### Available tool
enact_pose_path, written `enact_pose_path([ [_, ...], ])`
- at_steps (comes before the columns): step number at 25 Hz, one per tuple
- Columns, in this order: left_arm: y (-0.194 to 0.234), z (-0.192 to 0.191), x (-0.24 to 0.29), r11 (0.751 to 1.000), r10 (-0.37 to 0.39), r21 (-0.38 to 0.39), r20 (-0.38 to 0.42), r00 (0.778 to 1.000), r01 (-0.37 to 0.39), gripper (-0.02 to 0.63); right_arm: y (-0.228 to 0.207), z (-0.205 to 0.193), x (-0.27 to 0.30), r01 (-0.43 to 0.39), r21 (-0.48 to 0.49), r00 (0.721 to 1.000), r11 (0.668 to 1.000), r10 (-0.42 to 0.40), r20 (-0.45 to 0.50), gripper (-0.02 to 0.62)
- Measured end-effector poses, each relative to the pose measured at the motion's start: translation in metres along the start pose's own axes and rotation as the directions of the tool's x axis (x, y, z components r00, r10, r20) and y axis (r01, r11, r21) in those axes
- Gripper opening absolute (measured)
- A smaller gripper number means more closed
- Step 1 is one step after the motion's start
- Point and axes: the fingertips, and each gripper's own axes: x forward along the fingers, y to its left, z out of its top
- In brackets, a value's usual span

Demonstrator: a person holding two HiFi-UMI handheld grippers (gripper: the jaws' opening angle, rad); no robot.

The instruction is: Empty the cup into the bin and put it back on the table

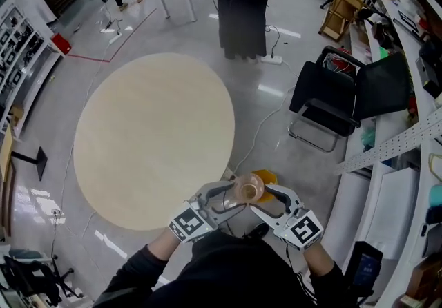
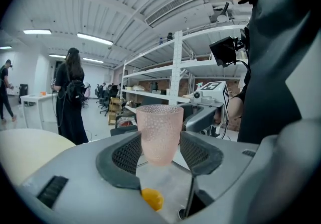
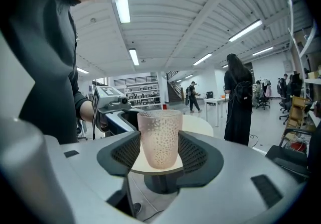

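A pink, dimpled, translucent cup [image 1: 248,190] is held upright in the air over the floor, just off the near right edge of the round beige table [image 1: 155,137]. My left gripper [image 1: 231,198] and right gripper [image 1: 266,200] face each other with the cup between them. In the left gripper view the cup [image 2: 159,132] sits between the pads of the left gripper [image 2: 159,153], which touch its sides. The right gripper view shows the same: the cup [image 3: 159,137] sits gripped in my right gripper [image 3: 159,153]. I cannot see inside the cup. No bin is clearly in view.
A small orange object [image 1: 267,177] lies on the floor under the cup. A black chair [image 1: 324,103] stands to the right, with shelving [image 1: 407,58] beyond it. A person in black [image 1: 242,3] stands past the table. A cable [image 1: 259,130] runs across the floor.
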Motion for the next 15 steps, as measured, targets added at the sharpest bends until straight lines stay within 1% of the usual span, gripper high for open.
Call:
enact_pose_path([
  [5,-0.03,0.018,0.037,0.999,-0.023,-0.029,0.026,0.999,0.024,0.249,-0.014,-0.002,-0.05,0.009,0.056,0.998,0.998,-0.013,0.067,0.239],
  [8,-0.045,0.02,0.057,0.998,-0.032,-0.059,0.028,0.999,0.033,0.249,-0.021,-0.012,-0.073,0.005,0.088,0.997,0.996,-0.012,0.074,0.239],
  [11,-0.058,0.018,0.071,0.992,-0.05,-0.11,0.033,0.998,0.053,0.249,-0.026,-0.023,-0.091,0.008,0.139,0.997,0.99,-0.019,0.076,0.239],
  [15,-0.06,0.01,0.083,0.983,-0.078,-0.166,0.023,0.997,0.081,0.249,-0.033,-0.034,-0.098,0.014,0.207,0.996,0.978,-0.031,0.079,0.239],
])
